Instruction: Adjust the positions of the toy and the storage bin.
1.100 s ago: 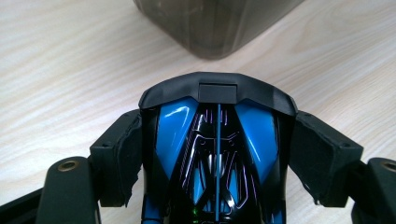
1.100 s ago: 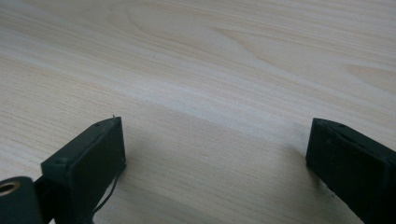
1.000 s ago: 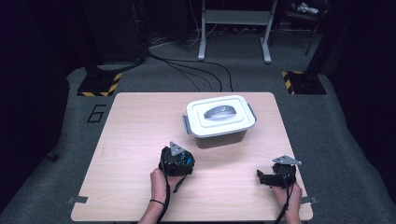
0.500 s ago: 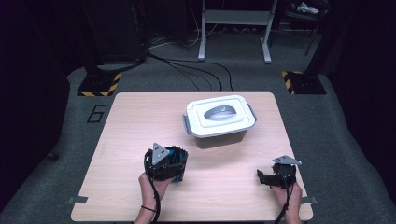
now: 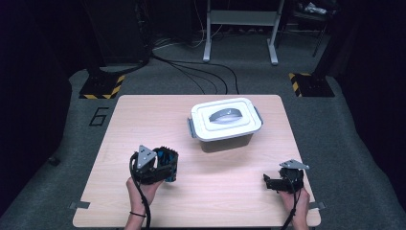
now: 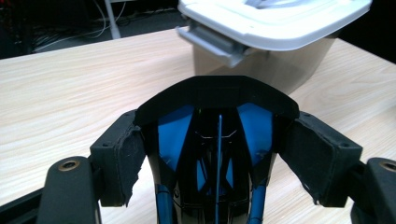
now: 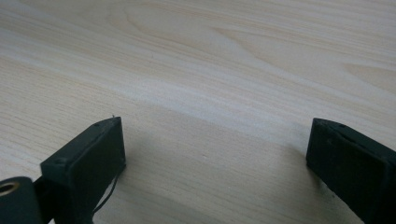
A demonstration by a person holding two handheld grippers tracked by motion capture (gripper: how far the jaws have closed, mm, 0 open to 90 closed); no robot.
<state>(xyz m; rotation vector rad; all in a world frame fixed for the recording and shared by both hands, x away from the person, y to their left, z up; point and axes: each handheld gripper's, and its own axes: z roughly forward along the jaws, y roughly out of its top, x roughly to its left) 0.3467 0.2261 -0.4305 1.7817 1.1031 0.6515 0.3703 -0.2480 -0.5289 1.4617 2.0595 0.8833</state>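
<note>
Holding a black and blue thing [image 6: 217,140], the left gripper [image 5: 160,165] has pulled back from the box [image 5: 225,122], lid still on. Right gripper [image 5: 277,182] rests wide open, empty.

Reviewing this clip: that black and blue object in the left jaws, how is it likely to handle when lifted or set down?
The black and blue object looks like rigid moulded plastic, so probably stiff. Its open, hollow ribbing suggests it is light for its size. The left gripper has its pads against glossy, curved sides, so it might slip or twist if the grip loosens.
</note>
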